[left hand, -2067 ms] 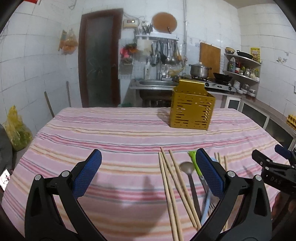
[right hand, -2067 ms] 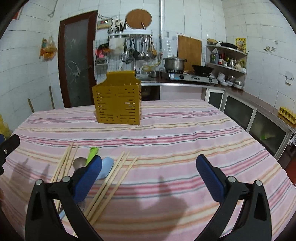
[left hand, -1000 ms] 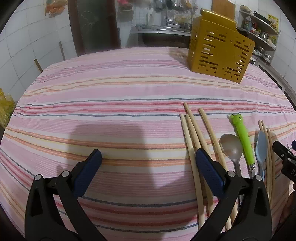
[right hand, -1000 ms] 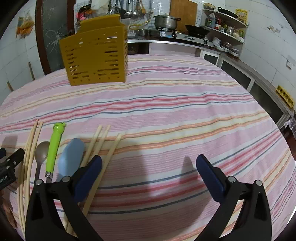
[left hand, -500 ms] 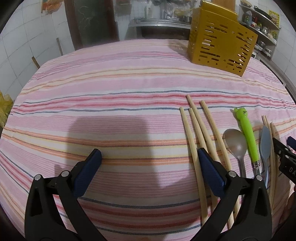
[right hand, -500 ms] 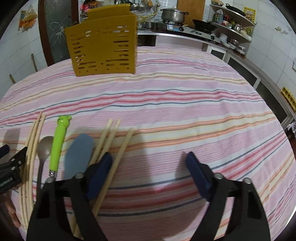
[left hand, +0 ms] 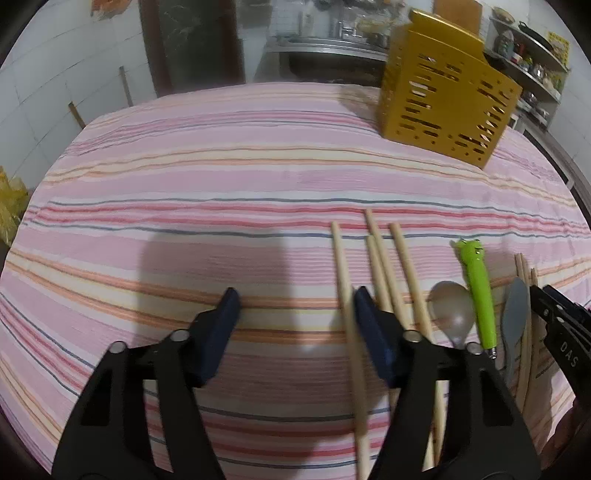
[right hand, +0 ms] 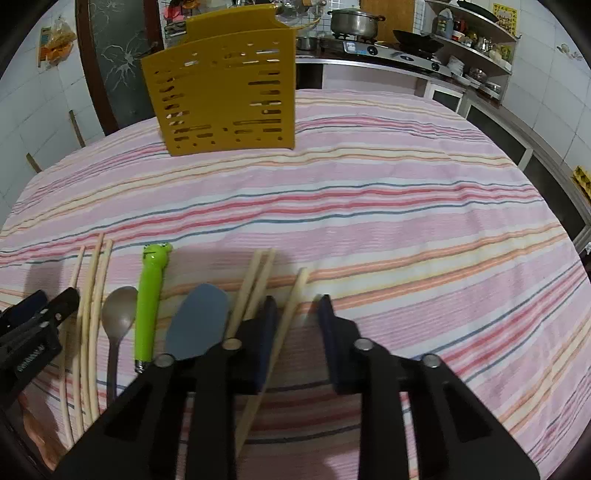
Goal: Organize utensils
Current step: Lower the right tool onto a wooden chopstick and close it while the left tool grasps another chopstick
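Note:
Several wooden chopsticks [left hand: 384, 273] lie on the striped cloth beside a metal spoon [left hand: 452, 310], a green frog-handled utensil [left hand: 478, 288] and a grey-blue spatula [left hand: 515, 314]. My left gripper [left hand: 295, 299] is closing, with the leftmost chopstick [left hand: 345, 295] between its jaws close to the right pad; the left pad is well clear of it. My right gripper [right hand: 297, 306] is also closing around the rightmost chopstick [right hand: 291, 310], which runs along its left pad with a gap on the right. The yellow slotted holder [right hand: 229, 96] stands upright at the far side.
The table carries a pink striped cloth [right hand: 406, 229]. The other gripper shows at the edge of each view, the right one [left hand: 561, 332] and the left one [right hand: 33, 325]. A kitchen counter with a stove and shelves [right hand: 461, 33] runs behind the table.
Both grippers' jaws have narrowed from wide open. Each gripper now has one chopstick between its fingers, the right gripper having shifted a little to the left.

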### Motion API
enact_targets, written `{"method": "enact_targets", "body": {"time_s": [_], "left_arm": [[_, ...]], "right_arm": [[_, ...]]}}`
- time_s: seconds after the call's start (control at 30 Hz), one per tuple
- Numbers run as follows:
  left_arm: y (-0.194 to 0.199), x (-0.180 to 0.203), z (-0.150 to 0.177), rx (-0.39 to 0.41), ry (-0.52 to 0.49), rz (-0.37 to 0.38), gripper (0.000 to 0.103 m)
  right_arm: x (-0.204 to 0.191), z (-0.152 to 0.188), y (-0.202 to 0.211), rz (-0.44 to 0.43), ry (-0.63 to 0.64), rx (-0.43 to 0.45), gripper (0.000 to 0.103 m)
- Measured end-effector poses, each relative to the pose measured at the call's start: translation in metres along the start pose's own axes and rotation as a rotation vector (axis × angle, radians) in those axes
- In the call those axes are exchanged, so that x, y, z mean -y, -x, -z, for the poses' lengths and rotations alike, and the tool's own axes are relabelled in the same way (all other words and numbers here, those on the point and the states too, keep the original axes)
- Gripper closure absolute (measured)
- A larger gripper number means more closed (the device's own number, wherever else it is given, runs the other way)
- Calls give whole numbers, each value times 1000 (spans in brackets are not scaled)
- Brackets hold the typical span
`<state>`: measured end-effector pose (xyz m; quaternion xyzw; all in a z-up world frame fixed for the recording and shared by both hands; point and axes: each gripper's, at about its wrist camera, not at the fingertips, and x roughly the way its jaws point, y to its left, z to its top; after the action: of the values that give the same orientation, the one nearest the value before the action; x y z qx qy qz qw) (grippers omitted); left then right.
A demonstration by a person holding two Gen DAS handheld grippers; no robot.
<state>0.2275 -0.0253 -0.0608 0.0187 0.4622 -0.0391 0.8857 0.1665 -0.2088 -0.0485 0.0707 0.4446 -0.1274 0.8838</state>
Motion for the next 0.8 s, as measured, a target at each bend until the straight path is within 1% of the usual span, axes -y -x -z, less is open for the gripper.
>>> {"method": "enact_targets", "body": {"time_s": [0.03, 0.07, 0.1, 0.13, 0.2, 0.27, 0.4, 0.57, 0.67, 0.73, 0.8], "left_arm": [[0, 5, 0, 0, -19, -6, 52], [1, 7, 1, 2, -30, -9, 57], [1, 11, 1, 1, -47, -14, 63], [2, 15, 1, 2, -65, -17, 66], [2, 20, 1, -4, -92, -21, 75], [2, 23, -2, -13, -98, -21, 77], [-3, 21, -8, -29, -79, -8, 78], [-4, 23, -11, -40, -81, -3, 83], [-6, 26, -14, -47, -77, -8, 86], [-7, 27, -15, -43, -82, -10, 88], [-7, 25, -14, -37, -77, 4, 90]], "right_arm": [[0, -1, 0, -2, 0, 0, 84], [-1, -1, 0, -3, 3, 2, 87], [-3, -1, 0, -4, 8, 2, 88], [-3, -1, 0, -2, 11, 4, 89], [-4, -1, -1, 0, 14, 7, 89], [-4, -4, -3, -6, 3, 6, 90], [-5, -7, -6, -6, -13, 8, 91], [-9, -6, -3, -9, 11, 18, 95], [-11, -8, -7, -7, 18, 15, 95], [-10, -10, -9, -14, 12, 15, 95], [-5, -13, -9, -41, -9, 10, 96]]}}
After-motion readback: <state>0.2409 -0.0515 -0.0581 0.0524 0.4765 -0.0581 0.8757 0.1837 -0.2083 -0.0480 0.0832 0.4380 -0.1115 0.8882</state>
